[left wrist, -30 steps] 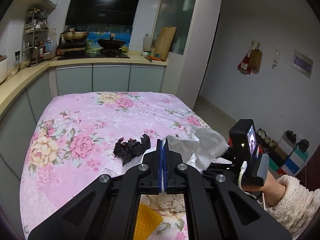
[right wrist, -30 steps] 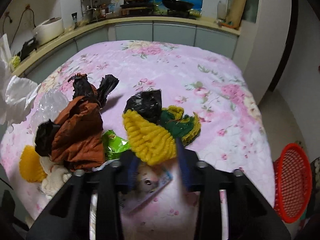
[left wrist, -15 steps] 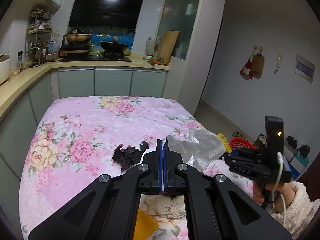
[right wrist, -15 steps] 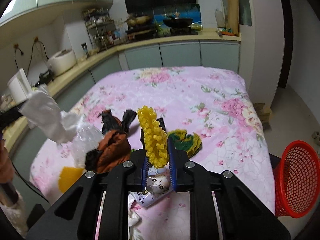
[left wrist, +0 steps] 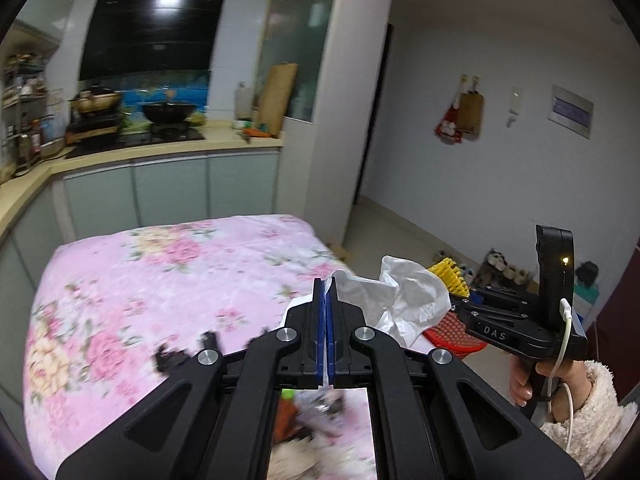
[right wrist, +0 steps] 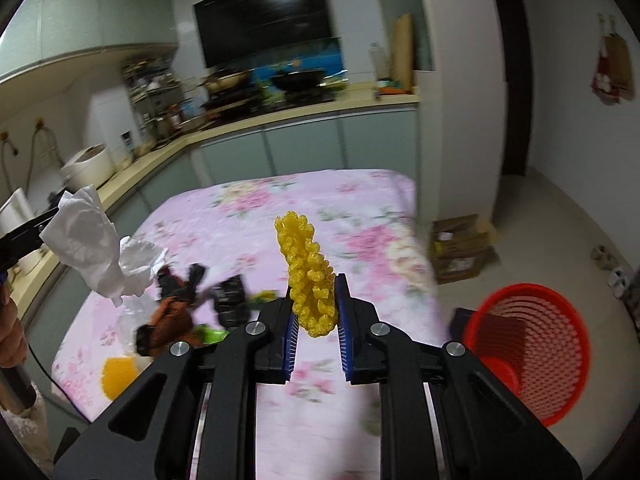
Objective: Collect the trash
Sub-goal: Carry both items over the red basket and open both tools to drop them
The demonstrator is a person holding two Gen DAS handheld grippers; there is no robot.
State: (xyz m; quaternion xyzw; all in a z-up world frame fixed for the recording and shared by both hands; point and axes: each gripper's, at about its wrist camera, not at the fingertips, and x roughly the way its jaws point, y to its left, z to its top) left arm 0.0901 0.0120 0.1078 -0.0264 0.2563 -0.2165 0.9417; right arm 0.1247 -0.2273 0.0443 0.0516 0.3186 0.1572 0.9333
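My left gripper (left wrist: 325, 292) is shut on a crumpled white tissue (left wrist: 404, 300) and holds it above the table's right edge; the tissue also shows in the right wrist view (right wrist: 96, 248). My right gripper (right wrist: 314, 300) is shut on a knobbly yellow foam piece (right wrist: 308, 276), lifted above the pink floral table (right wrist: 320, 208). A red mesh basket (right wrist: 532, 348) stands on the floor to the right, and shows behind the tissue in the left wrist view (left wrist: 452, 330). More trash lies on the table: brown and black bags (right wrist: 176, 304), a green wrapper (right wrist: 208, 334), a yellow sponge (right wrist: 116, 372).
A kitchen counter (left wrist: 160, 152) with stove and pans runs behind the table. A cardboard box (right wrist: 460, 248) sits on the floor by the wall. Shoes (left wrist: 504, 268) line the right wall. A rice cooker (right wrist: 88, 166) stands on the left counter.
Both grippers have risen and swung right, toward the red basket. The yellow foam piece is lifted off the table in my right gripper. The tissue stays in my left gripper.
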